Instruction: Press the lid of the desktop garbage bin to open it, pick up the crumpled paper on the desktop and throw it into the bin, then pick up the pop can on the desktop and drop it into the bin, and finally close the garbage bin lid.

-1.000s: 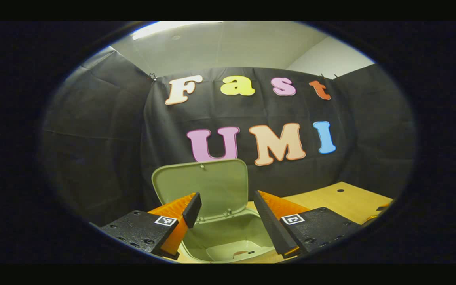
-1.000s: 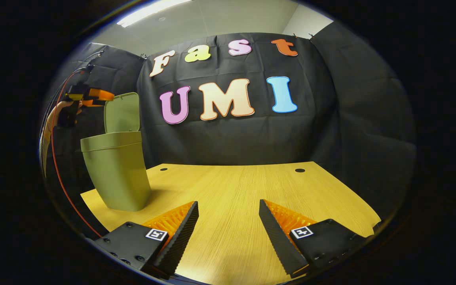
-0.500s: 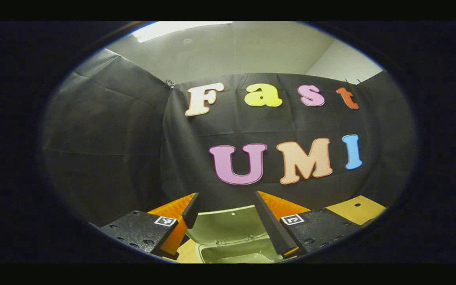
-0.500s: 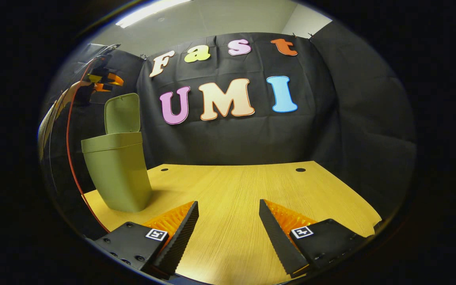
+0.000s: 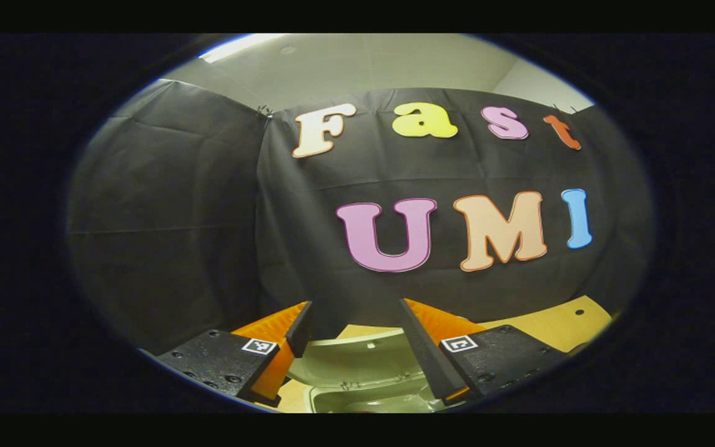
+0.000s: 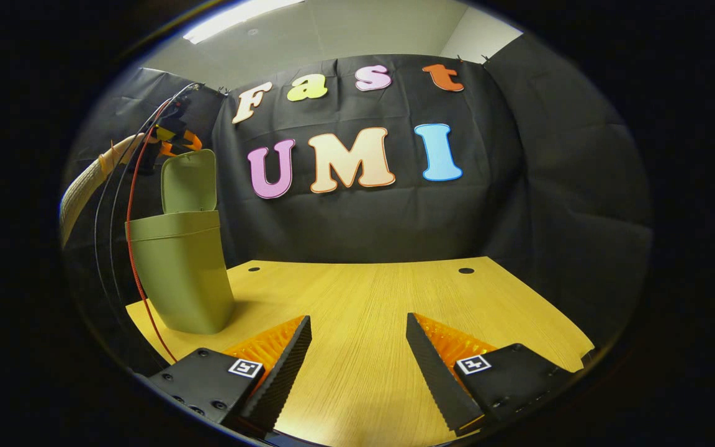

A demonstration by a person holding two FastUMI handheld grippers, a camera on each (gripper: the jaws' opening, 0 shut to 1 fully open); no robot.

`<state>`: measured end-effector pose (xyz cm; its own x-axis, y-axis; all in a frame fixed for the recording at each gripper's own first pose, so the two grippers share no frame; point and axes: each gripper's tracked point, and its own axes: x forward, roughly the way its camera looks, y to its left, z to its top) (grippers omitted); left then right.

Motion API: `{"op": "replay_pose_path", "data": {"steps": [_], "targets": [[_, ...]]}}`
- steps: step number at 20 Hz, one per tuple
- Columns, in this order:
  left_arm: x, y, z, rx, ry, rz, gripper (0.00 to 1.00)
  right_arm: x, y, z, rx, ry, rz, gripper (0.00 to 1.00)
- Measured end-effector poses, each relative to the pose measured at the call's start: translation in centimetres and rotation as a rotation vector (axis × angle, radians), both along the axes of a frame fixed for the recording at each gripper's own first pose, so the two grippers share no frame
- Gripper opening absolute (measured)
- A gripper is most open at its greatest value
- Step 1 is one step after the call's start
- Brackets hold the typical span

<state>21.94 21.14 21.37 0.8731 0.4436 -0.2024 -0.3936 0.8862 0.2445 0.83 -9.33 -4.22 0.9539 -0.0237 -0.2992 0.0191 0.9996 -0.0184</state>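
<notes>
Olive-green plastic bin [image 6: 179, 273]: standing on the wooden desktop [image 6: 364, 323] near its left edge, lid [image 6: 188, 183] hinged up, upright above the rim.
Lid, left gripper view [image 5: 357, 360]: seen between the fingers, low in frame, bin mouth just below it.
Left gripper [image 5: 357, 341]: jaws spread wide, holding nothing, poised above the lid; in the right gripper view [image 6: 174, 139] seen just above the lid's top edge, contact not discernible, cables trailing down past the bin.
Right gripper [image 6: 357, 360]: jaws spread wide, empty, low over the near edge of the desktop, well apart from the bin.
Sleeve [image 6: 87, 183]: pale, at far left behind the left gripper.
</notes>
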Motion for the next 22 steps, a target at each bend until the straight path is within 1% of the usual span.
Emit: {"op": "replay_pose_path", "data": {"steps": [3,4,8,9,10,11,15,16,18,19,20,21,22], "targets": [[-1.1,-1.1,-0.1,-0.055,-0.037,-0.036,0.81,0.1,0.0,0.0,-0.006,-0.001,-0.003,0.97],[-1.7,-1.5,-0.2,-0.061,-0.049,-0.05,0.83,0.1,0.0,0.0,-0.007,0.0,-0.001,0.97],[-5.4,-4.2,-1.1,-0.07,-0.075,-0.121,0.81,0.2,0.6,-0.4,-0.003,0.009,0.009,0.97],[-6.3,-5.2,-1.5,-0.068,-0.083,-0.145,0.83,0.2,0.8,-0.4,-0.008,0.01,0.011,0.97],[-7.3,-6.1,-2.1,-0.066,-0.085,-0.173,0.8,0.1,0.9,-0.3,-0.013,0.008,0.013,0.97],[-8.4,-7.2,-2.7,-0.061,-0.084,-0.204,0.82,0.0,1.0,-0.2,-0.018,0.006,0.015,0.97],[-11.9,-9.7,-5.9,-0.093,-0.067,-0.289,0.81,0.1,1.0,-0.4,-0.018,0.006,0.009,0.97],[-12.6,-10.1,-6.8,-0.09,-0.06,-0.306,0.84,0.2,0.9,-0.4,-0.022,0.008,0.006,0.97],[-13.7,-10.4,-8.2,-0.082,-0.047,-0.321,0.84,0.3,0.9,-0.5,-0.027,0.011,0.003,0.97],[-14.1,-10.7,-8.9,-0.085,-0.043,-0.326,0.81,0.4,1.0,-0.6,-0.026,0.012,0.004,0.97],[-14.5,-11.1,-9.5,-0.087,-0.04,-0.333,0.82,0.5,1.0,-0.7,-0.025,0.014,0.005,0.97],[-14.7,-11.3,-9.9,-0.084,-0.043,-0.338,0.85,0.5,1.0,-0.8,-0.028,0.016,0.001,0.97],[-14.8,-11.5,-10.2,-0.073,-0.044,-0.344,0.85,0.5,0.9,-0.9,-0.035,0.017,-0.006,0.97]]}}
